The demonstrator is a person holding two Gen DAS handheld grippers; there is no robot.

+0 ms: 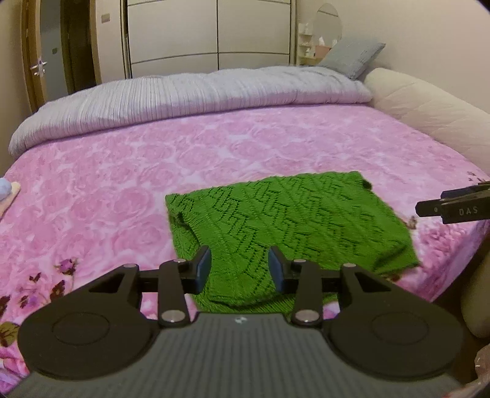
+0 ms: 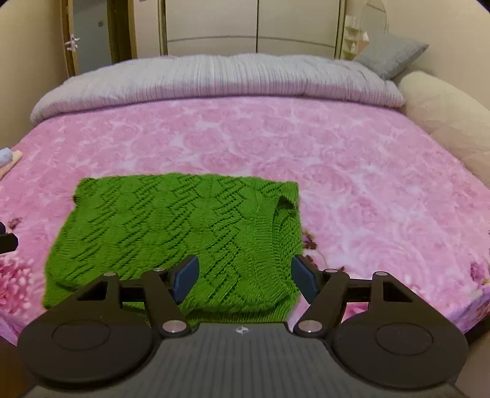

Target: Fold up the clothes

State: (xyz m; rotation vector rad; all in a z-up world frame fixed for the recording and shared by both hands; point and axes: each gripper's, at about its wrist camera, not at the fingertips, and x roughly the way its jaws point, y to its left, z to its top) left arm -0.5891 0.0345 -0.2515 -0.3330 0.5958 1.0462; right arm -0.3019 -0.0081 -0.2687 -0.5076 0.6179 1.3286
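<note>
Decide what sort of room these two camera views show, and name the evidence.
Most likely a bedroom: a bed with a pink floral cover, a grey pillow at its head, and tall wardrobe doors behind.

The left hand-held gripper (image 1: 239, 269) is level, its two blue-padded fingers (image 1: 203, 265) parted with a clear gap and nothing between them. The right hand-held gripper (image 2: 245, 277) is also level, its fingers (image 2: 186, 274) spread wider and empty; its dark tip shows at the right edge of the left wrist view.
</note>
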